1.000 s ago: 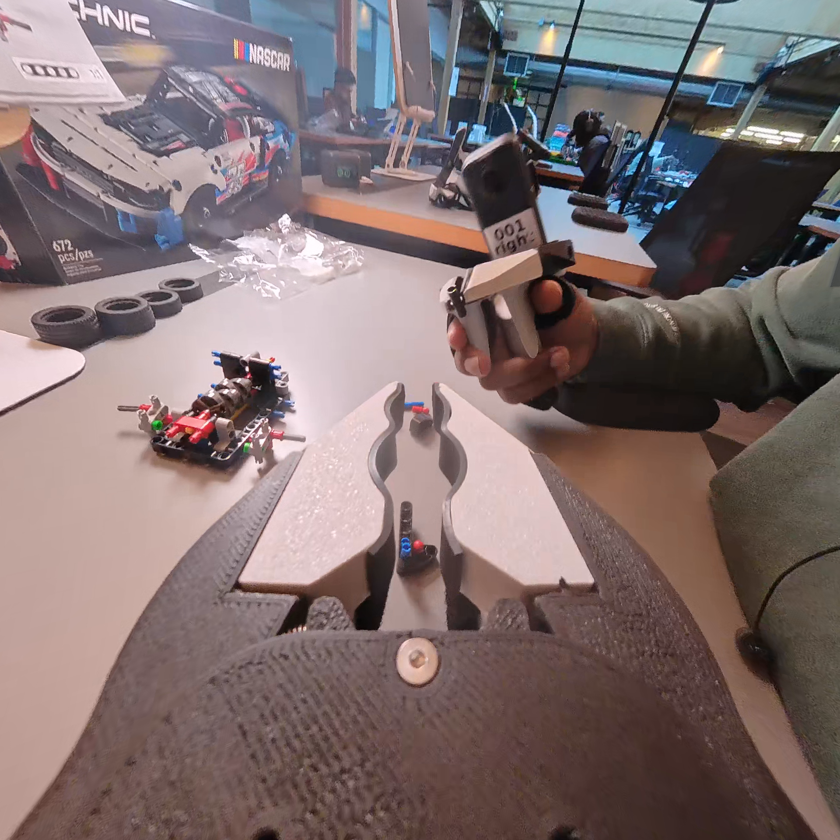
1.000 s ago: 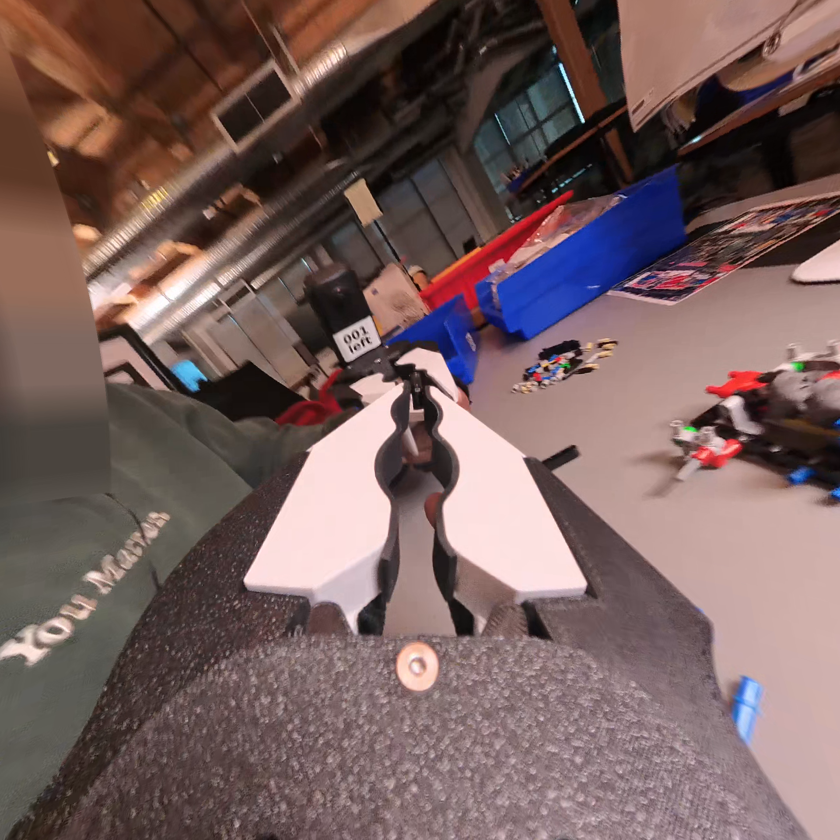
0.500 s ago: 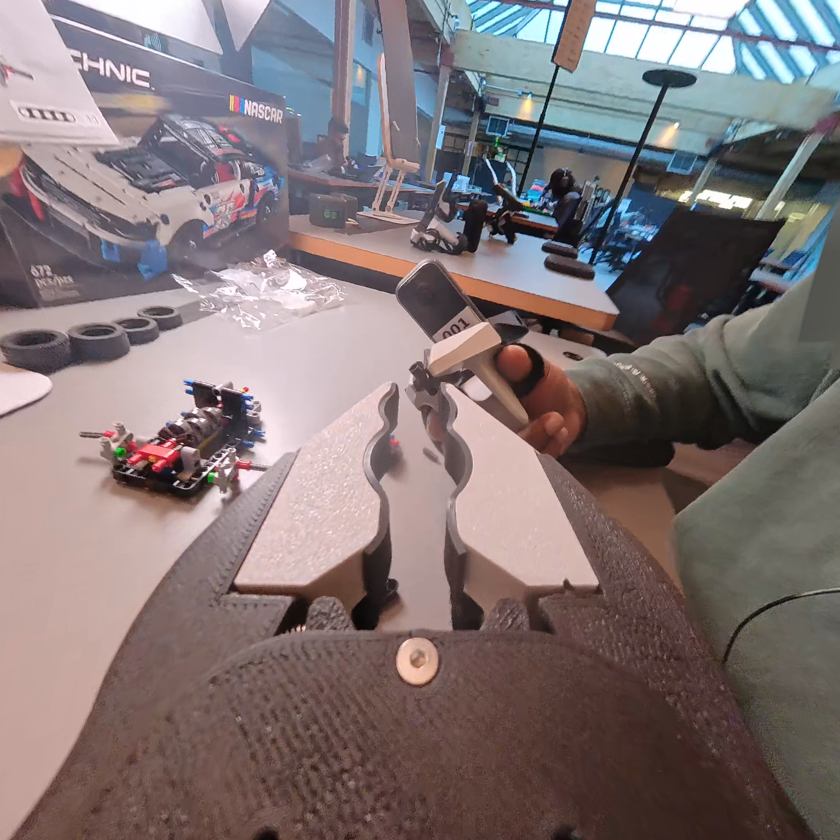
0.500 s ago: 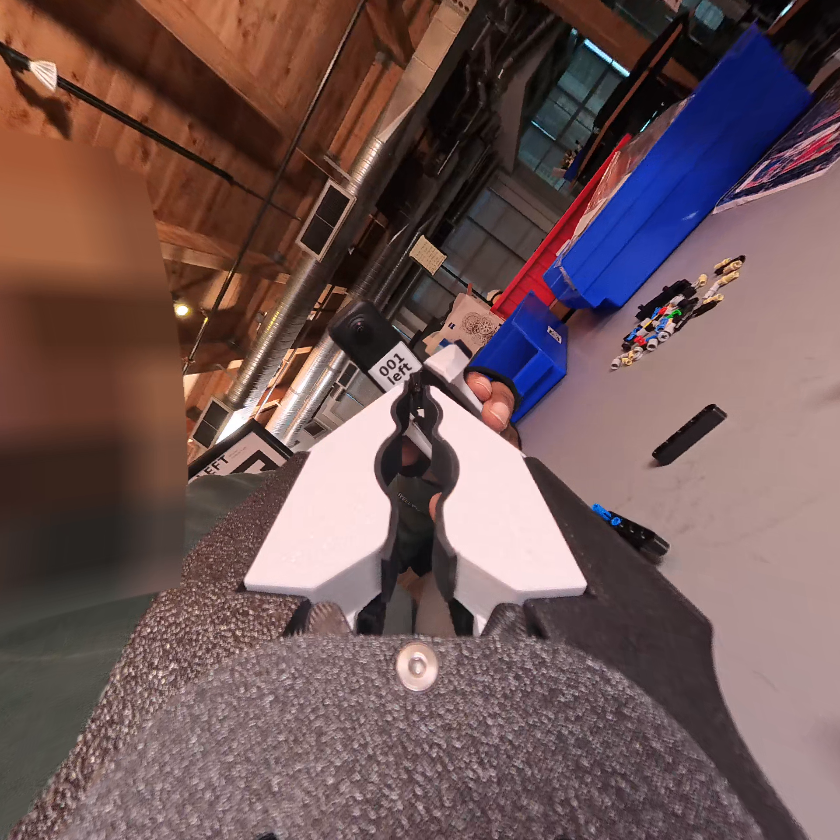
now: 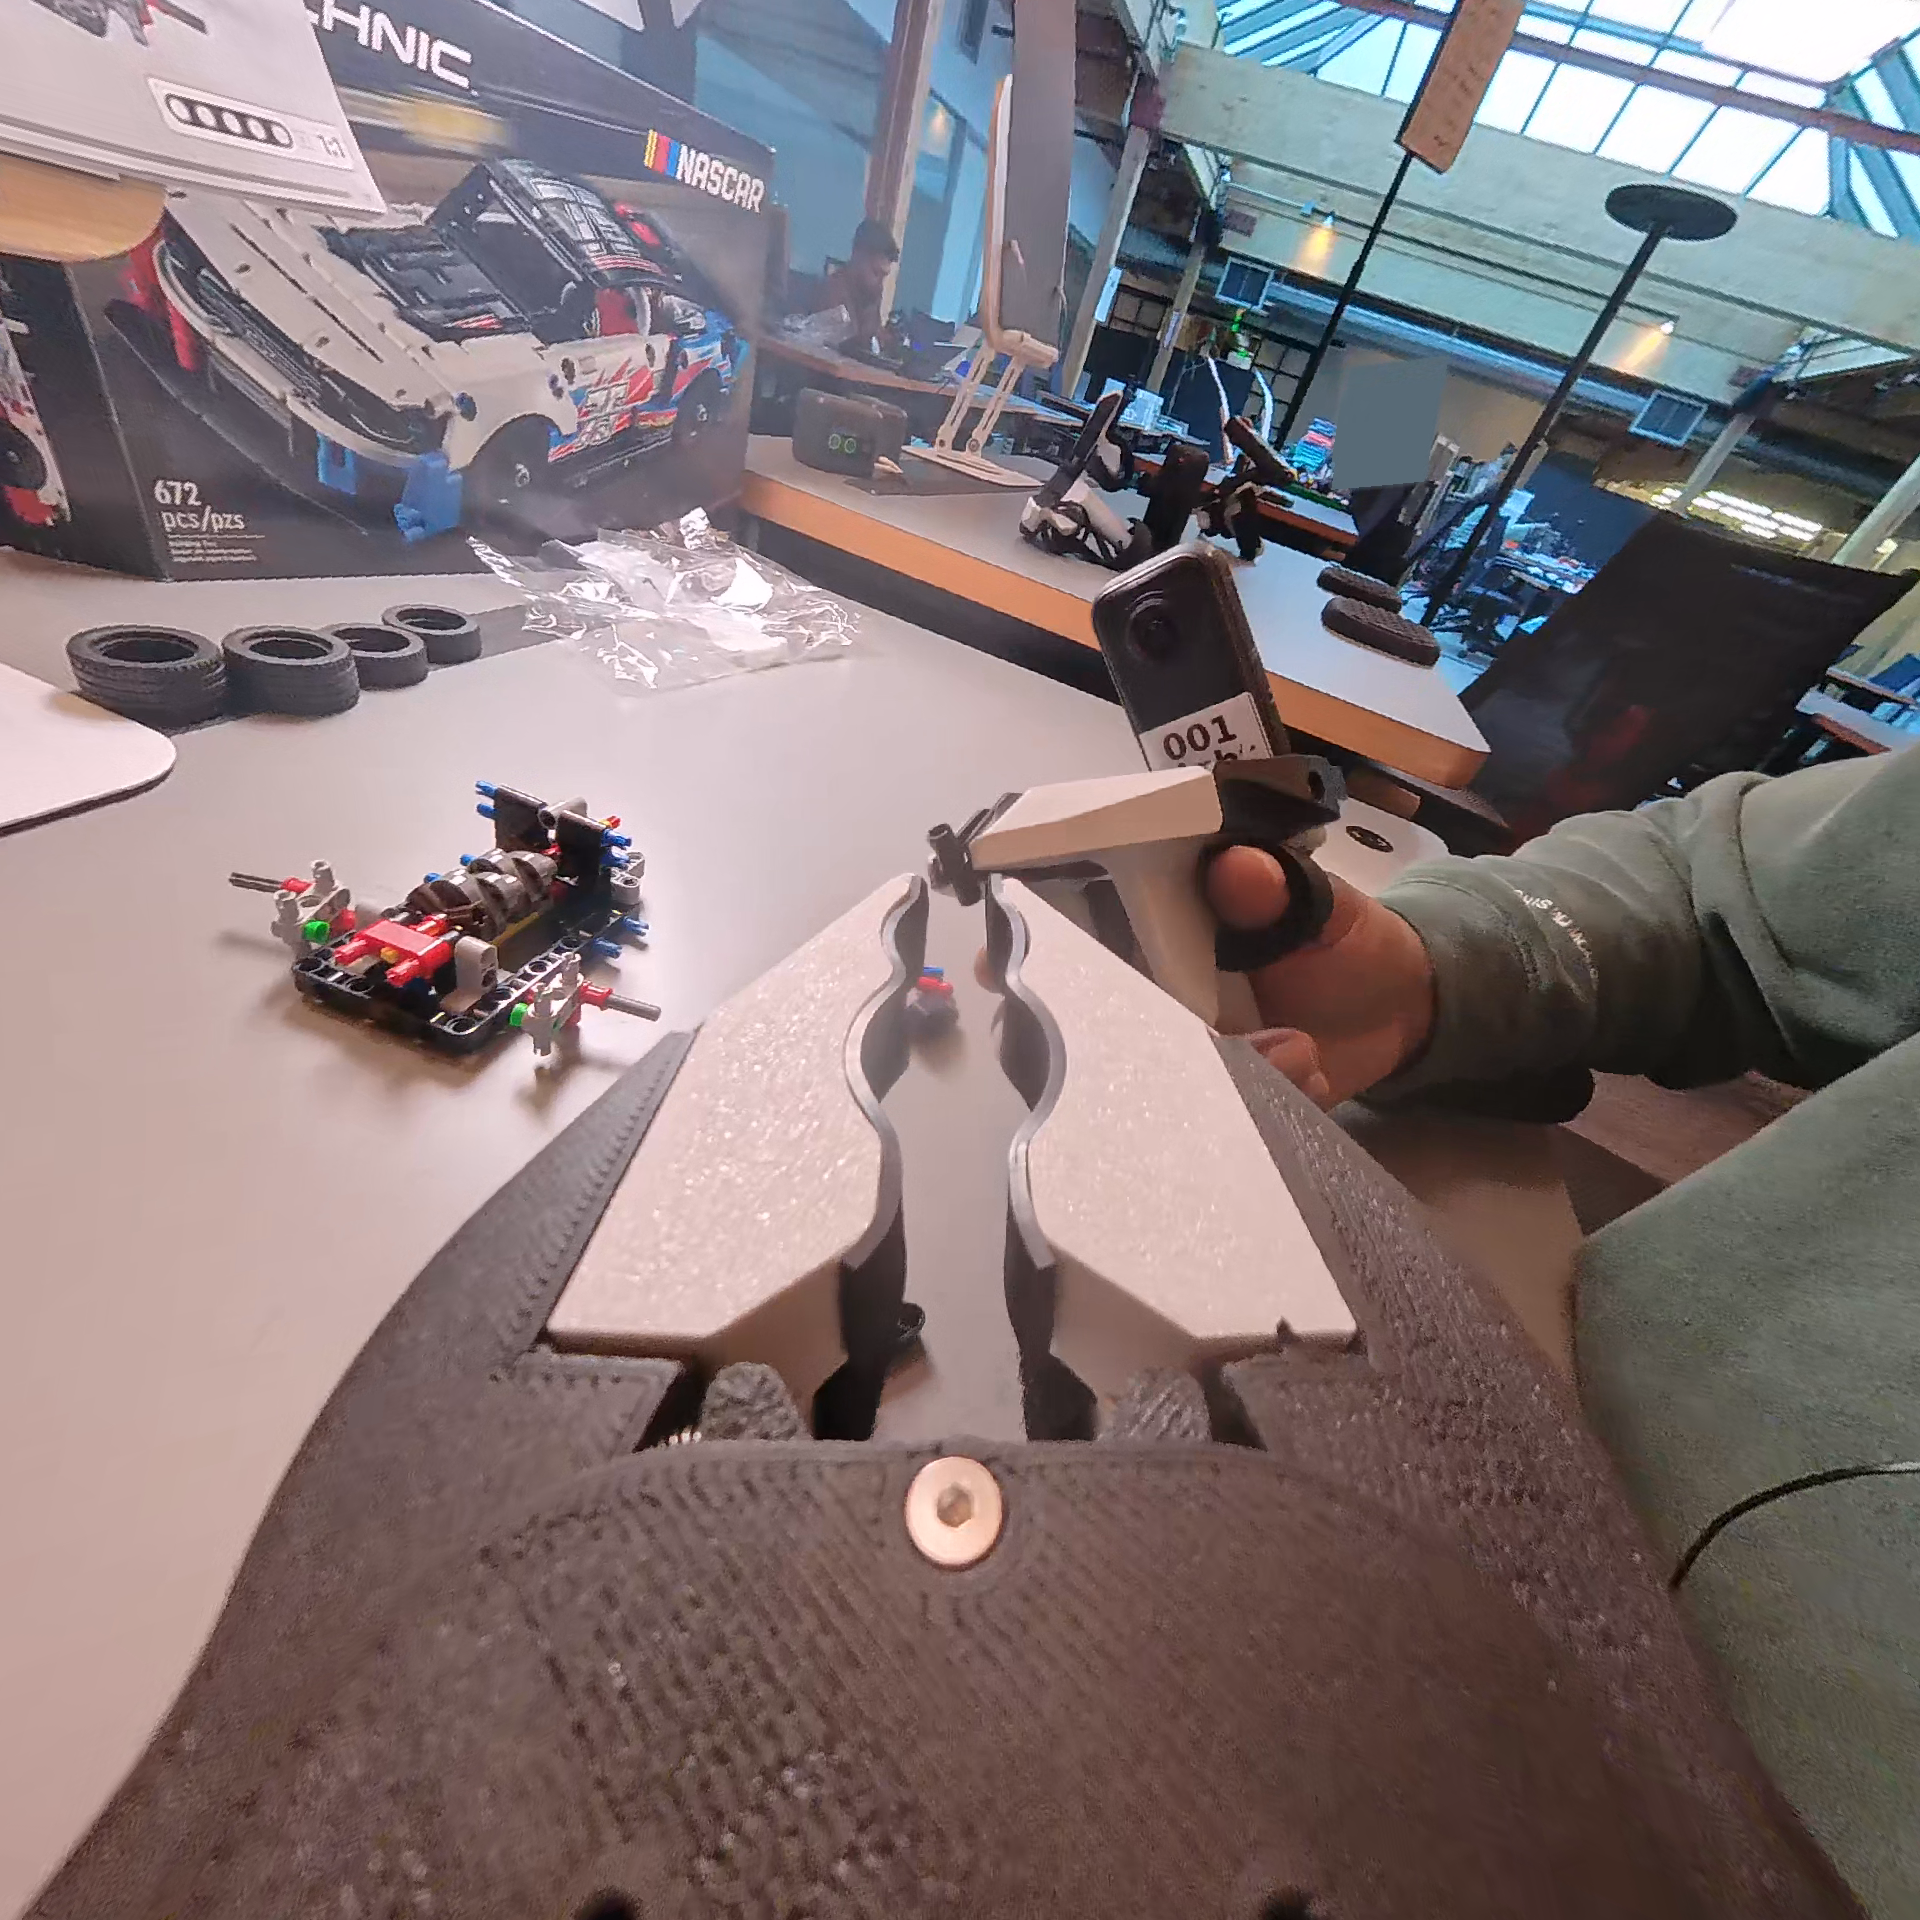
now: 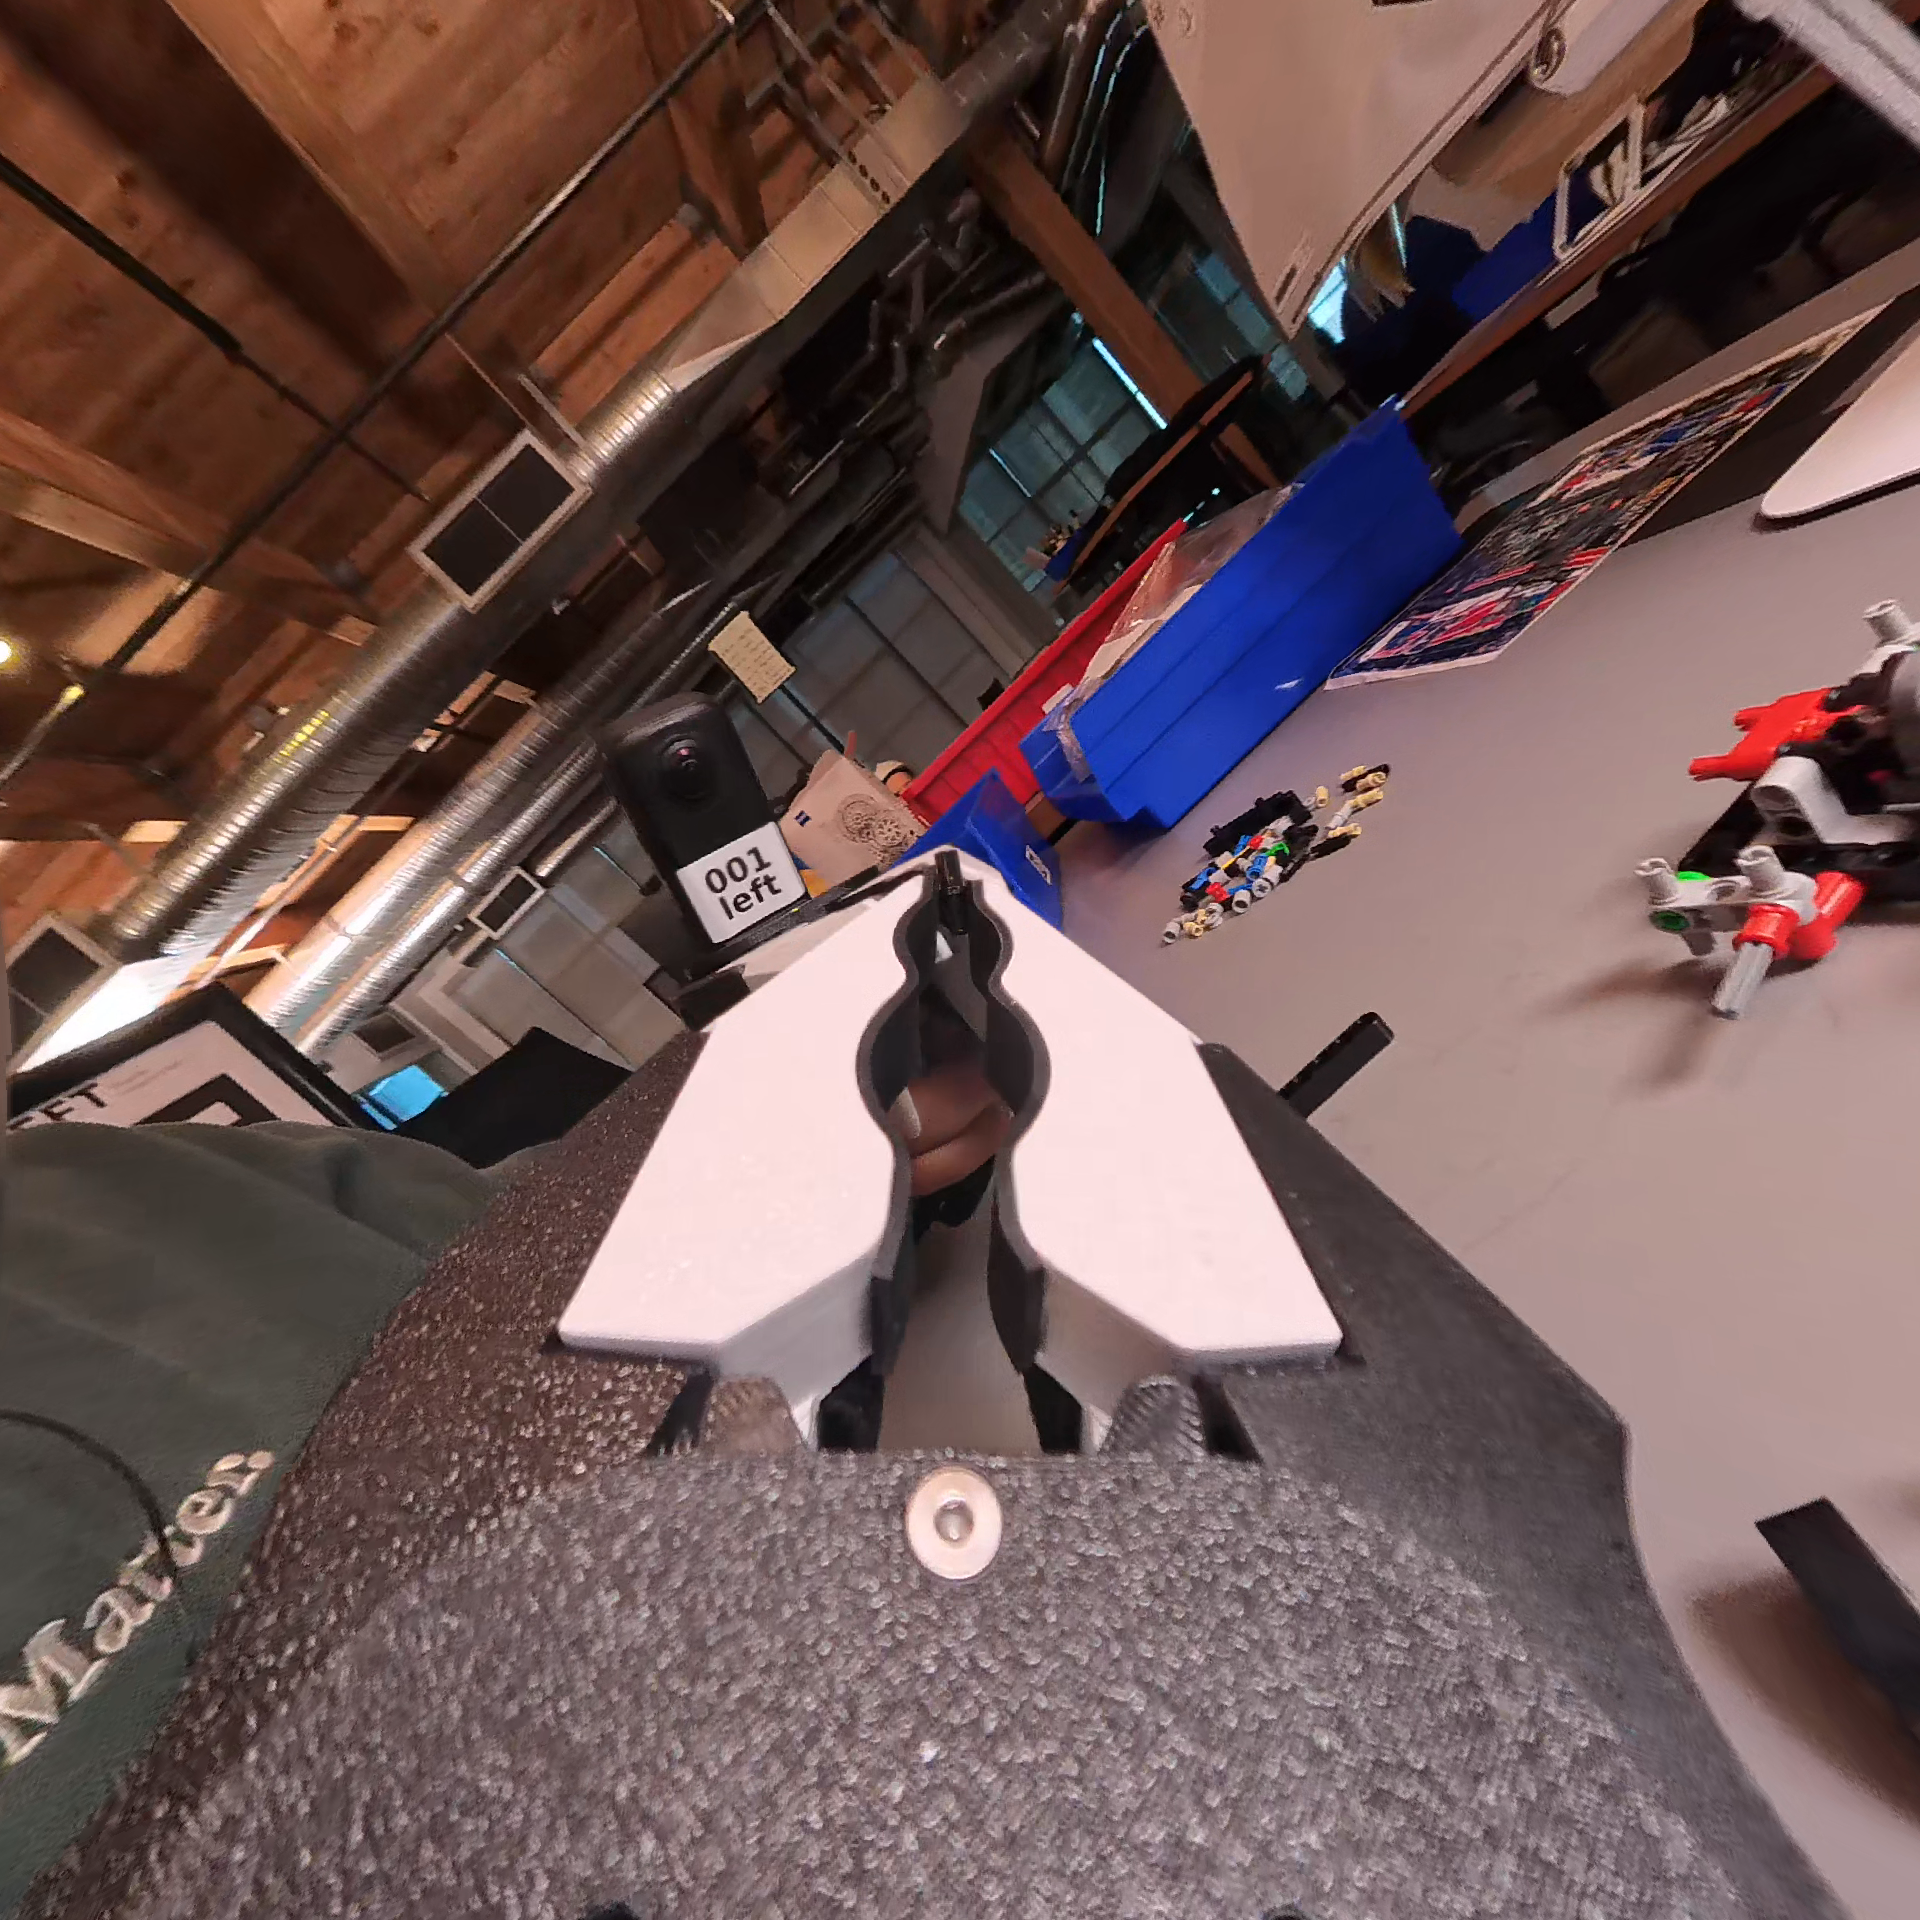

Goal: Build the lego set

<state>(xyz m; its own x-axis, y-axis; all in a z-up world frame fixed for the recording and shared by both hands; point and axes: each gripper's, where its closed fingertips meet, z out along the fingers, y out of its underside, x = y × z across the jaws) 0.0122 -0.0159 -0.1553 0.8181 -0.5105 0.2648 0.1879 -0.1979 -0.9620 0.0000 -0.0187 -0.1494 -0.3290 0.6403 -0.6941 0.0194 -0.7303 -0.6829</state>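
Observation:
A partly built Lego chassis [image 5: 468, 925] with black frame and red, grey and blue parts lies on the grey table [image 5: 208, 1195], left of my left gripper [image 5: 953, 914]. The left gripper is open, with a narrow gap between its tips. My right gripper [image 5: 961, 857], held in a hand, points left. Its tips sit just above the left gripper's tips, shut on a small black Lego piece [image 5: 948, 868]. The right wrist view shows the right gripper [image 6: 951, 883] shut on that black piece [image 6: 951, 896]. The chassis [image 6: 1808, 831] lies at the right there.
Several tyres [image 5: 270, 655], the set box [image 5: 416, 312] and an empty plastic bag [image 5: 665, 613] stand at the back left. A small loose part [image 5: 930, 997] lies under the left fingers. A pile of small parts [image 6: 1278, 852], blue bins [image 6: 1247, 644] and a black beam [image 6: 1340, 1049] lie beyond. Only a small space, under 4 cm, lies between the two pairs of fingers.
The right gripper came down from upright and swung level, bringing the black piece to the left gripper's tips. The left gripper shifted a little; its gap stayed the same.

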